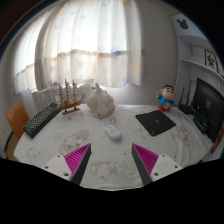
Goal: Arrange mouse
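A small white mouse [113, 131] lies on the white patterned tablecloth [110, 165], just beyond my fingers and a little right of the middle line between them. A black mouse mat [156, 122] lies further right on the table. My gripper [111, 160] is open, its two pink pads [78, 160] spread wide apart with bare cloth between them. Nothing is held.
A black keyboard [41, 119] lies at the left. A model ship [69, 97] and a white plush toy [99, 101] stand at the back. A small figurine [166, 99] and a dark monitor [207, 107] stand at the right. Curtains hang behind.
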A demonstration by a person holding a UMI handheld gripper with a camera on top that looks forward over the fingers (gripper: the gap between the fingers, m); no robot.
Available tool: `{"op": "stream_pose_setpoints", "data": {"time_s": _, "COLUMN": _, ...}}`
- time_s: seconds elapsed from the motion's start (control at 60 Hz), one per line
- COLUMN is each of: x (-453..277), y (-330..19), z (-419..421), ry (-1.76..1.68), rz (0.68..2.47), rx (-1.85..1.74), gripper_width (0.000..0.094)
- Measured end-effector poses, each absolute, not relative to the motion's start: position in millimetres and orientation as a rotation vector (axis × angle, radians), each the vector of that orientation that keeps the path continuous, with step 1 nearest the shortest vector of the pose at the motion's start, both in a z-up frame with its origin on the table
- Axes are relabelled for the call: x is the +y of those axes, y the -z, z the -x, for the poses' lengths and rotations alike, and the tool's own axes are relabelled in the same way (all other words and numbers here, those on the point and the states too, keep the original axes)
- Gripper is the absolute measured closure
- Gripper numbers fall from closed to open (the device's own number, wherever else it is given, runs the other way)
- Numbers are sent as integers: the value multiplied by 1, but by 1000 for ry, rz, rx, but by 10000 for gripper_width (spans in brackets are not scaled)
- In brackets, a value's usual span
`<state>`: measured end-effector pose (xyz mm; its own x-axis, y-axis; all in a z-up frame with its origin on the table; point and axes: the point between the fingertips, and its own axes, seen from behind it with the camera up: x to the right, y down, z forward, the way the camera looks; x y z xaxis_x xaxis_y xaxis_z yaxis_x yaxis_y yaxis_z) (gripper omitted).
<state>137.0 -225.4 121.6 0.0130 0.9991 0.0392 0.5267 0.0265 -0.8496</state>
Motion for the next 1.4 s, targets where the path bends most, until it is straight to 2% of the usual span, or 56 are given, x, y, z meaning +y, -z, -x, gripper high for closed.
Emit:
{"op": "stream_pose_setpoints", "data": {"time_s": 0.617, "x": -198, "y": -4, "z": 3, "ry": -823, "rz": 1612, "rx": -1664, "gripper_width": 92}}
{"op": "stream_pose_setpoints", "data": {"time_s": 1.267, "x": -190, "y": 16, "z": 83, "ry": -820, "rz": 1618, "rx": -1709, "gripper_width": 84}}
{"op": "stream_pose_setpoints", "data": {"time_s": 1.317, "x": -193, "y": 18, "z": 84, "ry": -827, "rz": 1616, "rx": -1716, "gripper_width": 108}}
{"op": "stream_pose_setpoints", "data": {"time_s": 1.4, "x": -199, "y": 19, "z": 84, "ry": -859, "rz": 1615, "rx": -1724, "gripper_width": 249}}
